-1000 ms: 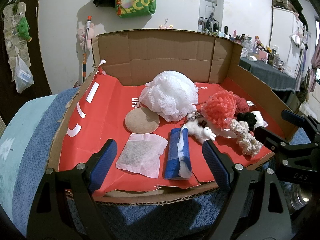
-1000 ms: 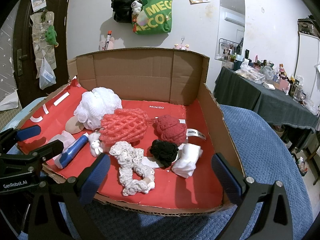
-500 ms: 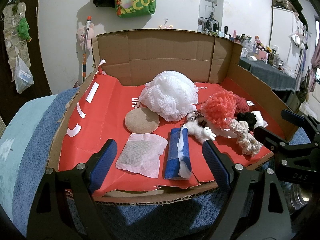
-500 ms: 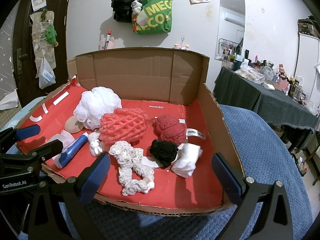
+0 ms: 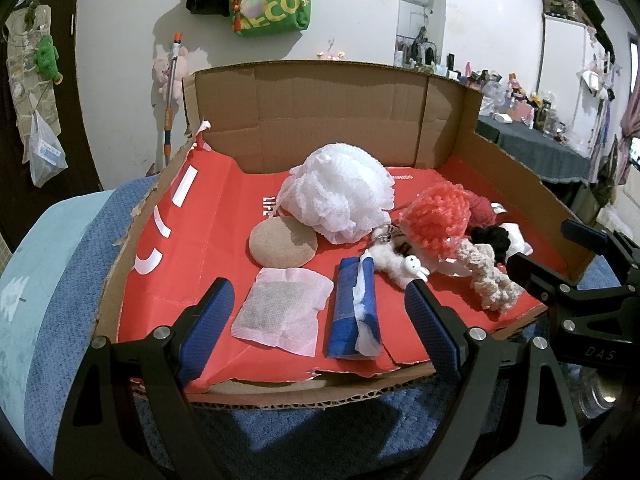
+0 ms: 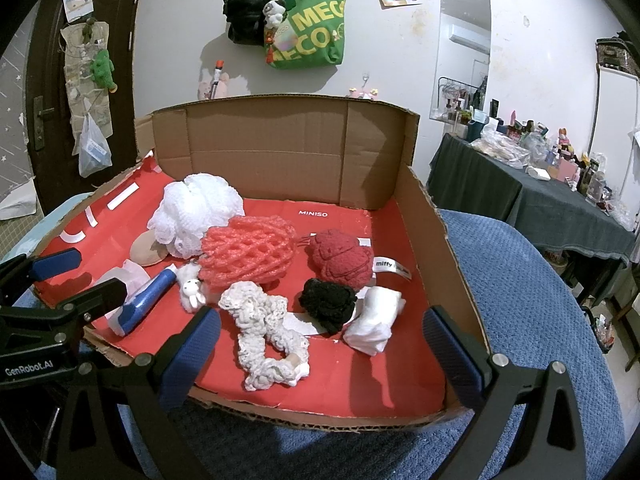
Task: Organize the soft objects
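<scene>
A cut-open cardboard box (image 5: 344,112) with a red floor holds the soft things. On its left half lie a white mesh bath puff (image 5: 340,196), a tan round pad (image 5: 282,242), a white sachet (image 5: 282,310) and a blue tissue pack (image 5: 354,312). To the right lie a coral foam net (image 6: 248,254), a small white plush (image 6: 191,289), a cream crochet scrunchie (image 6: 264,332), a black scrunchie (image 6: 329,304), a dark red plush (image 6: 340,258) and a white wad (image 6: 374,322). My left gripper (image 5: 320,320) hangs open above the near edge. My right gripper (image 6: 320,346) is open too, over the scrunchies.
The box rests on a blue textured cover (image 6: 532,312). A light blue cushion (image 5: 36,272) lies to the left. A cluttered table with a dark cloth (image 6: 540,200) stands at the right. A green bag (image 6: 308,32) hangs on the back wall.
</scene>
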